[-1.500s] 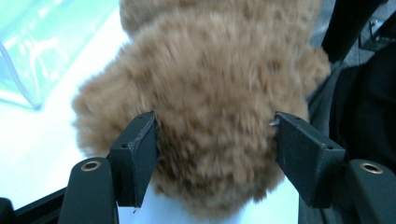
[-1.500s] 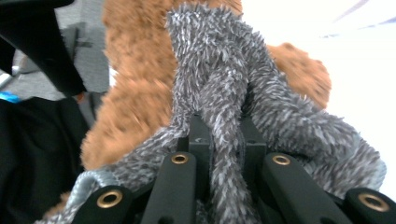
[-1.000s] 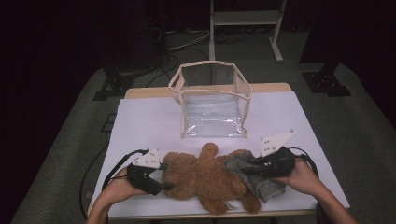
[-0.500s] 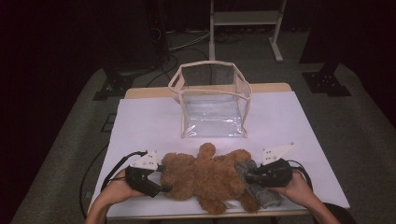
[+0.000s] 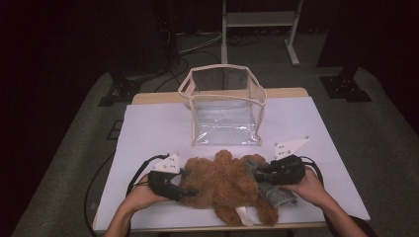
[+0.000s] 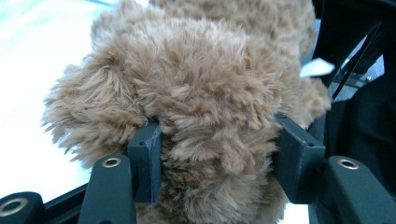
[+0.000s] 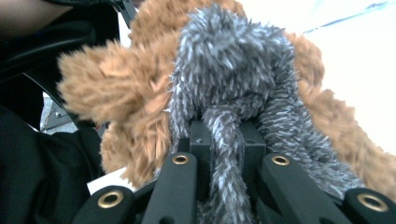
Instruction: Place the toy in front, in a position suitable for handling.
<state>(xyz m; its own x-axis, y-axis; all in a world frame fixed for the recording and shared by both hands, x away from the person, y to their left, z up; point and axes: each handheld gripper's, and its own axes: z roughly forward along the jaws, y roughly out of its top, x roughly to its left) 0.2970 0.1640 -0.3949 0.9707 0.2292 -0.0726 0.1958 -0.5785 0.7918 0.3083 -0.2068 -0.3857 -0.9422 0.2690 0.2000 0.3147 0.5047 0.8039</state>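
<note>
Two tongs flank brown plush [image 5: 225, 185], long axis across bench [image 5: 148, 128]: left tongs [image 5: 190, 190] closing round it, right tongs [image 5: 258, 173] clamped on grey fur [image 5: 274, 192]; clear bag [image 5: 225, 111] beyond.

Two black handheld grippers: left gripper [image 5: 190, 190], right gripper [image 5: 254, 173]. White three-cornered plate [image 5: 167, 164] with small dark screw dots atop each. Thin black cable [image 5: 140, 170] looped off each body. Matte black jaws, boxy pads, brass-ringed holes [image 6: 111, 162] in linkage arms. Bare forearms, no sleeves visible.
</note>
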